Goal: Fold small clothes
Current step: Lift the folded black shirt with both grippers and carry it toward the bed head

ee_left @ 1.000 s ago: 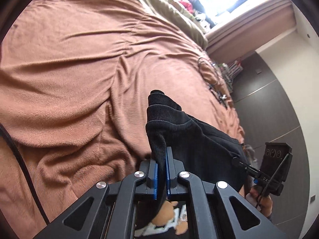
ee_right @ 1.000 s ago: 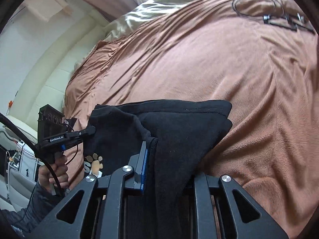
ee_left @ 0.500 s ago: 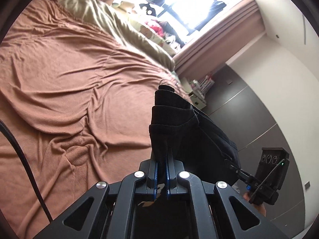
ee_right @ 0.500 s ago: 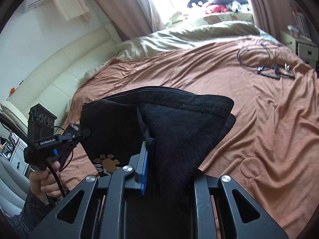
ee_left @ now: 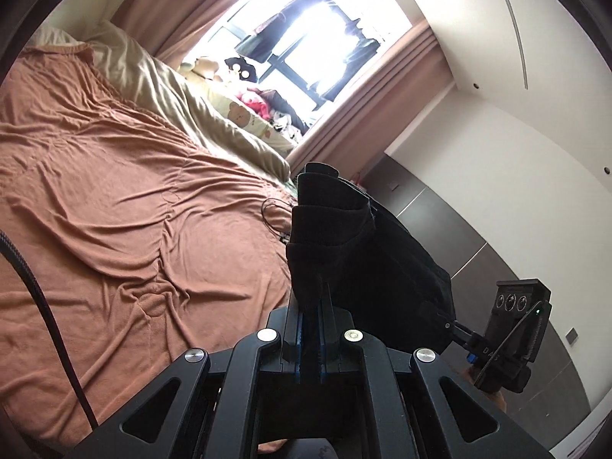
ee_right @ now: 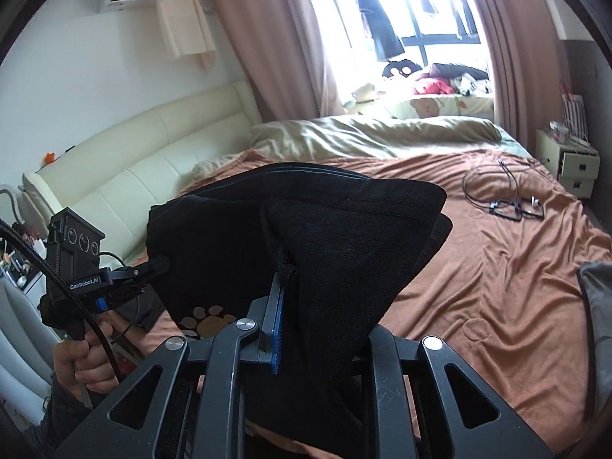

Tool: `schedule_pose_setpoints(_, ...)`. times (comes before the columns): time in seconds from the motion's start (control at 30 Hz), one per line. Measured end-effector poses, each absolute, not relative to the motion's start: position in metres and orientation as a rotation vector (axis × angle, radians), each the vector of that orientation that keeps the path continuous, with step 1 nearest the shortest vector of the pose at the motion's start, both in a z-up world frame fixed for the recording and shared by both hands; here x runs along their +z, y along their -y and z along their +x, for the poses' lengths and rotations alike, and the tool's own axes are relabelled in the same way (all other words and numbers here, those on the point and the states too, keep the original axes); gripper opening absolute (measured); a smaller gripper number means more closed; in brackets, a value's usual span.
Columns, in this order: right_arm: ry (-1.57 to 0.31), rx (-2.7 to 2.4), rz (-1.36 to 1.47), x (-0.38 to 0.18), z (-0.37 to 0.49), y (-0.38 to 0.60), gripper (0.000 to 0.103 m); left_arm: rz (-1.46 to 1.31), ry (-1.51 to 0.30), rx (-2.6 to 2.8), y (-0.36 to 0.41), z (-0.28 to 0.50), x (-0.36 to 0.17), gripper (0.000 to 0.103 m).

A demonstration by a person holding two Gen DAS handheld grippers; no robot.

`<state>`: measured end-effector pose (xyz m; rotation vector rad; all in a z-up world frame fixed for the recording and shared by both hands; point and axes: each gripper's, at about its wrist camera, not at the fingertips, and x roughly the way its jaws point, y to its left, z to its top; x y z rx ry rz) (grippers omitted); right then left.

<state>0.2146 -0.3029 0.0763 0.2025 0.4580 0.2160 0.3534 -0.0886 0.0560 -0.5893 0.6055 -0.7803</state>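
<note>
A small black garment [ee_left: 355,252] with an orange paw print [ee_right: 208,319] hangs stretched in the air between my two grippers, above the bed. My left gripper [ee_left: 311,302] is shut on one ribbed corner of it. My right gripper [ee_right: 285,283] is shut on the other corner, and the cloth drapes over its right finger and hides it. The right gripper also shows at the right of the left wrist view [ee_left: 447,323], and the left gripper shows at the left of the right wrist view [ee_right: 158,264].
A wrinkled brown blanket [ee_left: 114,206] covers the bed below. Black cables and glasses [ee_right: 508,202] lie on it at the far right. An olive duvet [ee_right: 367,134] and pillows lie by the window. A cream headboard [ee_right: 126,168] stands left, a white nightstand [ee_right: 573,160] right.
Both grippers have risen and tilted up with the garment. It has lifted off the blanket and now hangs spread in the air, and the window and walls have come into view.
</note>
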Motion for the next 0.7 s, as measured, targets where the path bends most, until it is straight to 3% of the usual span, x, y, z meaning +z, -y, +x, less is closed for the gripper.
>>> schedule_pose_setpoints(0.3, -0.462, 0.283, 0.179, 0.084, 0.192, 0.246, 0.014, -0.622, -0.536, -0.759, 0.016, 0.338, 0.069, 0.005)
schedule_pose_setpoints(0.7, -0.501, 0.420, 0.142, 0.081, 0.274, 0.189, 0.014, -0.649, -0.486, -0.630, -0.094, 0.362, 0.063, 0.005)
